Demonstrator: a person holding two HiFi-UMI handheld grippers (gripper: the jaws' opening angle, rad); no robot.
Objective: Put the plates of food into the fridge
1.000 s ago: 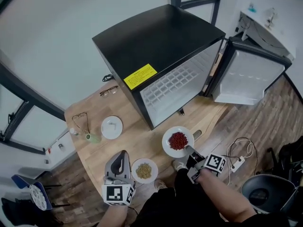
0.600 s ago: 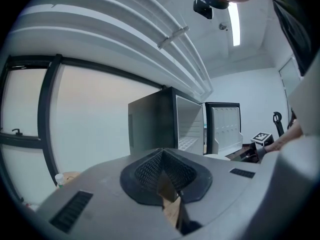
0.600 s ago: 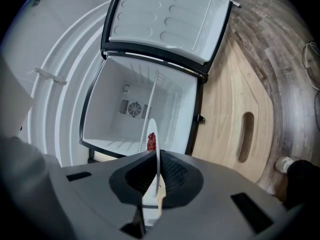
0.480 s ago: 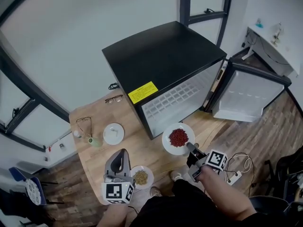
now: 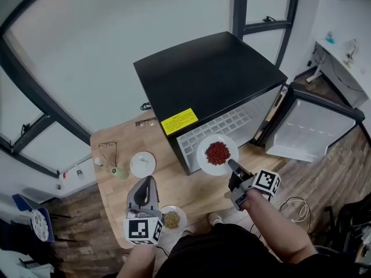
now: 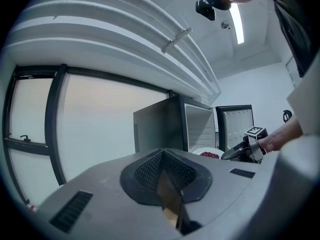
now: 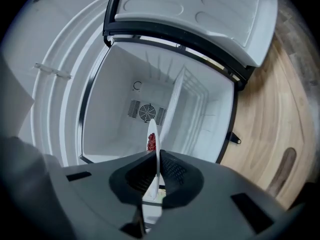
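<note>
A white plate of red food hangs in front of the open black fridge, level with its white inside. My right gripper is shut on the plate's near rim. In the right gripper view the plate shows edge-on between the jaws, facing the fridge cavity. A second plate with green-brown food lies on the wooden table, just right of my left gripper. That gripper is shut with nothing in it and points up.
The fridge door stands wide open at the right. A third small white plate, a green bottle and two pairs of glasses lie on the table's far left part. Cables lie on the floor.
My right gripper has lifted the plate of red food off the table and carried it up toward the fridge opening. The left gripper has stayed beside the other plate.
</note>
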